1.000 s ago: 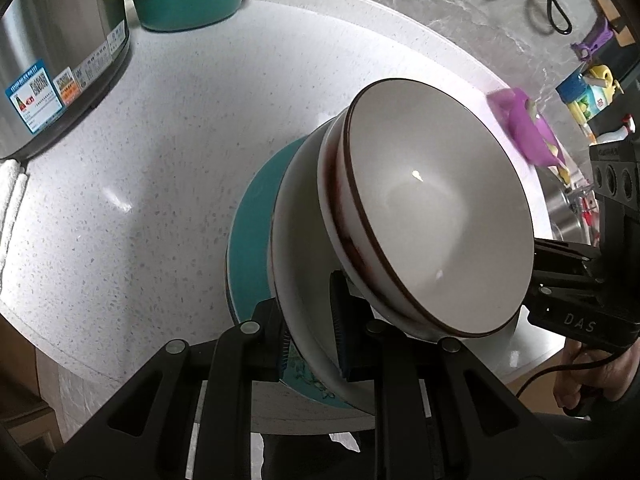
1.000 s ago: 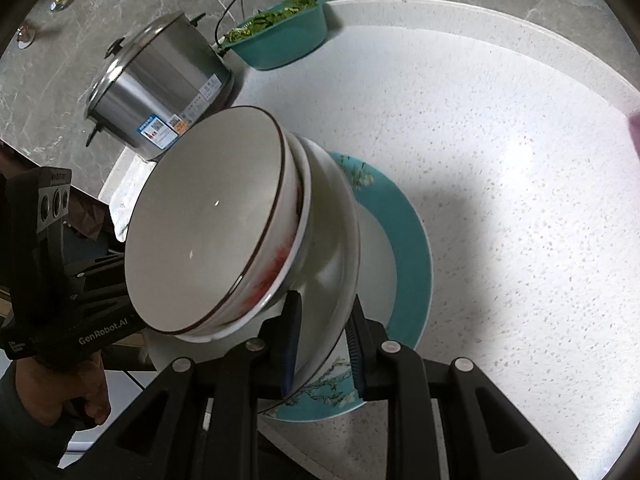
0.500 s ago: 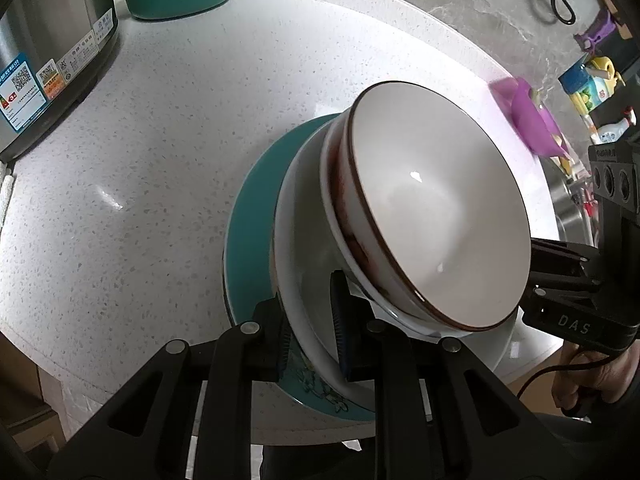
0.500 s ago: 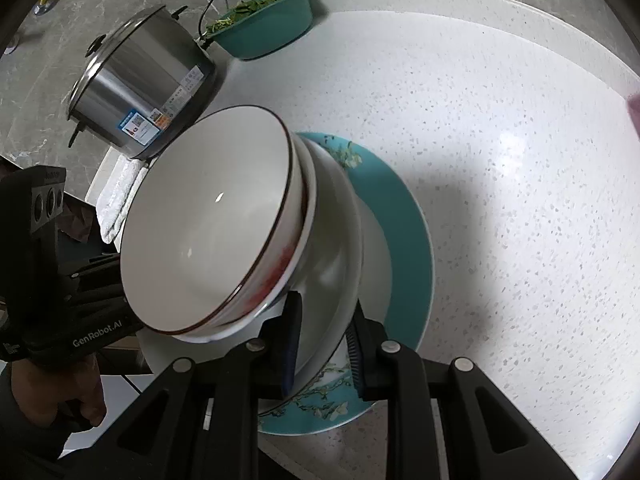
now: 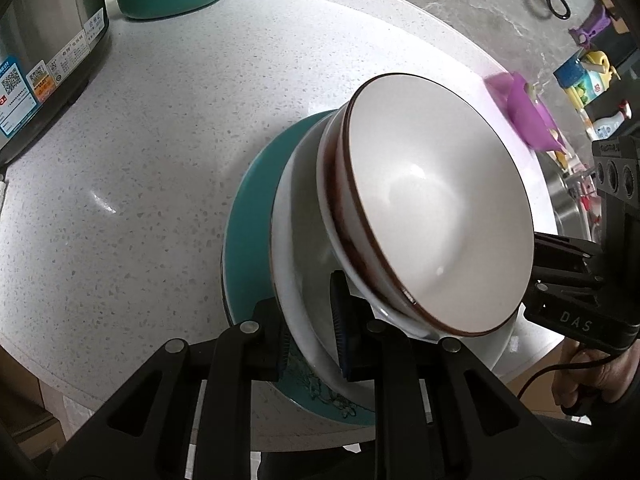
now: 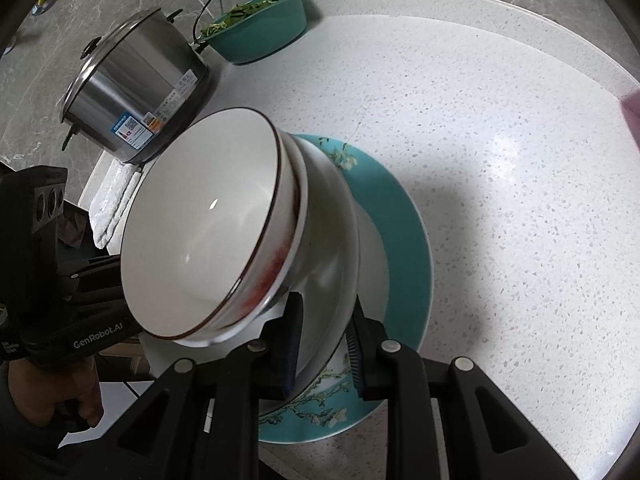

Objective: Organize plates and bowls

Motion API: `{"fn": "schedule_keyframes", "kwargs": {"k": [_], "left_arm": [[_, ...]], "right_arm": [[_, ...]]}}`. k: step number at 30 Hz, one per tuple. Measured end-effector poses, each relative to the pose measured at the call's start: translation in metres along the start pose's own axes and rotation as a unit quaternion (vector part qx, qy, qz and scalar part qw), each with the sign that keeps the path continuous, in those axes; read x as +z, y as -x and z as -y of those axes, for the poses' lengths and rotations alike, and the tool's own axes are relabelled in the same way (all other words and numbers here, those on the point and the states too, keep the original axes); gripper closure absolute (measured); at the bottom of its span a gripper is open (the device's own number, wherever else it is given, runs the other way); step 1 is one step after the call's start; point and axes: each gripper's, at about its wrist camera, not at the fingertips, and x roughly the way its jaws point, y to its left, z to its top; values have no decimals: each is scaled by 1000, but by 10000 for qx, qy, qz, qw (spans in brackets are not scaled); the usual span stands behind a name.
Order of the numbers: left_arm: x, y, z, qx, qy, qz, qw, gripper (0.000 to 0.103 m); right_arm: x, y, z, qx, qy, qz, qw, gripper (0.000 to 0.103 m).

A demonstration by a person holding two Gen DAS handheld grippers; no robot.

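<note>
A stack of two brown-rimmed white bowls (image 5: 436, 204) sits nested in a large white bowl (image 5: 300, 248), above a teal flowered plate (image 5: 248, 232) on the round white table (image 5: 140, 160). My left gripper (image 5: 310, 320) is shut on the large white bowl's rim on one side. My right gripper (image 6: 324, 332) is shut on the same bowl's rim (image 6: 340, 240) on the opposite side. The bowl stack (image 6: 200, 248) is held over the teal plate (image 6: 408, 240). Each gripper shows in the other's view.
A steel cooker pot (image 6: 132, 92) and a teal basin of greens (image 6: 260, 36) stand at the table's far side. A purple item (image 5: 528, 116) lies near the table edge, with a folded white towel (image 6: 116, 200) by the pot.
Both grippers have moved with the bowl stack a little over the teal plate; the stack stays gripped on both sides and the view has shifted slightly toward the table's middle.
</note>
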Motion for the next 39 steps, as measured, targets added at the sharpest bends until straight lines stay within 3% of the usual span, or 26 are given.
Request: {"fn": "schedule_keyframes", "kwargs": {"k": [10, 12, 14, 17, 21, 23, 25, 29, 32, 33, 36, 39], "left_arm": [[-4, 16, -4, -76, -168, 132, 9997, 82], [-8, 21, -6, -89, -217, 129, 9996, 72], [-13, 34, -7, -163, -265, 205, 9993, 52], [-21, 53, -9, -94, -324, 388, 9987, 35], [-28, 79, -11, -45, -145, 773, 9969, 14], [-33, 92, -12, 37, -38, 983, 9951, 3], [-40, 105, -11, 165, 28, 1164, 9931, 0], [-51, 127, 6, 795, -42, 1325, 9880, 1], [-65, 146, 26, 783, -200, 1387, 9870, 0], [-68, 153, 34, 1000, -269, 1495, 9833, 0], [-78, 170, 56, 1355, -498, 1814, 9727, 0], [-79, 182, 66, 1433, -512, 2017, 9676, 0]], "right_arm": [[-3, 14, -11, -239, -52, 171, 9996, 71], [-7, 23, -11, -297, -136, 265, 9991, 58], [-12, 37, -11, -339, -244, 414, 9983, 41], [-20, 55, -9, -368, -485, 592, 9964, 27], [-31, 79, -10, -413, -758, 789, 9931, 16], [-35, 91, -11, -447, -850, 908, 9912, 1], [-38, 103, -13, -376, -894, 1107, 9891, 0], [-48, 120, -23, -345, -805, 1316, 9874, 0], [-60, 129, -29, -256, -948, 1486, 9840, 0], [-63, 133, -32, -281, -960, 1548, 9829, 0], [-71, 148, -47, -451, -879, 1720, 9801, 0], [-78, 169, -65, -849, -744, 1959, 9741, 0]]}}
